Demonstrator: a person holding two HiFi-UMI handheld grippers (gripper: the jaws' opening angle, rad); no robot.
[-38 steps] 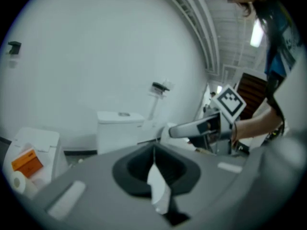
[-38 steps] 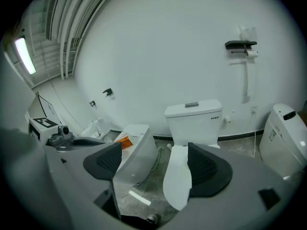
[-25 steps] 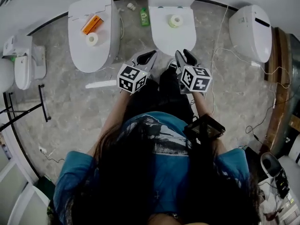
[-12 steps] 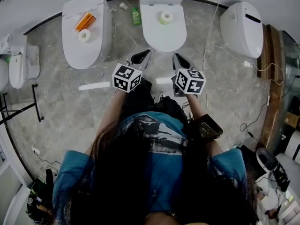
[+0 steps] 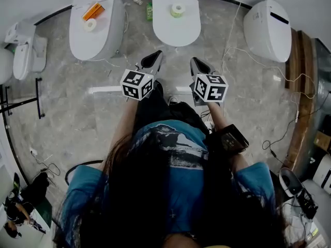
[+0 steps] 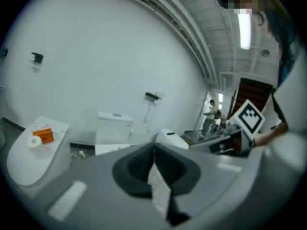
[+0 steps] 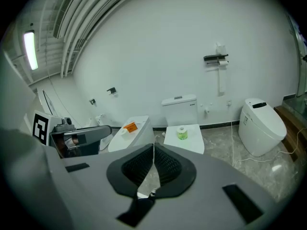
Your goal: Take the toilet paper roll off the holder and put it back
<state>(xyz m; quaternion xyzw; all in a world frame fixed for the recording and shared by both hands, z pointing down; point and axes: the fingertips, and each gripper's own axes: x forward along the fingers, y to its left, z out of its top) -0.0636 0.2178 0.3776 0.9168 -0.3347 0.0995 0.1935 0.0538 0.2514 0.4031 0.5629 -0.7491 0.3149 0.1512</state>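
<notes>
A black wall holder (image 7: 215, 58) with white paper hanging under it sits high on the far wall, above the middle toilet (image 7: 184, 139); the left gripper view shows this holder (image 6: 152, 96) too. A green-wrapped paper roll (image 5: 178, 9) stands on that toilet's lid, also in the right gripper view (image 7: 182, 133). A white roll (image 5: 90, 25) lies beside an orange box (image 5: 93, 12) on the left toilet. My left gripper (image 5: 153, 58) (image 6: 154, 150) and right gripper (image 5: 196, 62) (image 7: 153, 150) are held side by side, far from the wall. Both are shut with nothing between the pads.
Three toilets line the wall, the third one (image 5: 272, 29) at the right with white cables (image 5: 243, 53) trailing over the marble floor. A small green bottle (image 5: 149, 11) stands between the left and middle toilets. A wooden edge (image 5: 304, 87) runs along the right side.
The right gripper's jaws have gone from apart to shut. The toilets have slid toward the top of the head view, and both grippers sit a little higher in it.
</notes>
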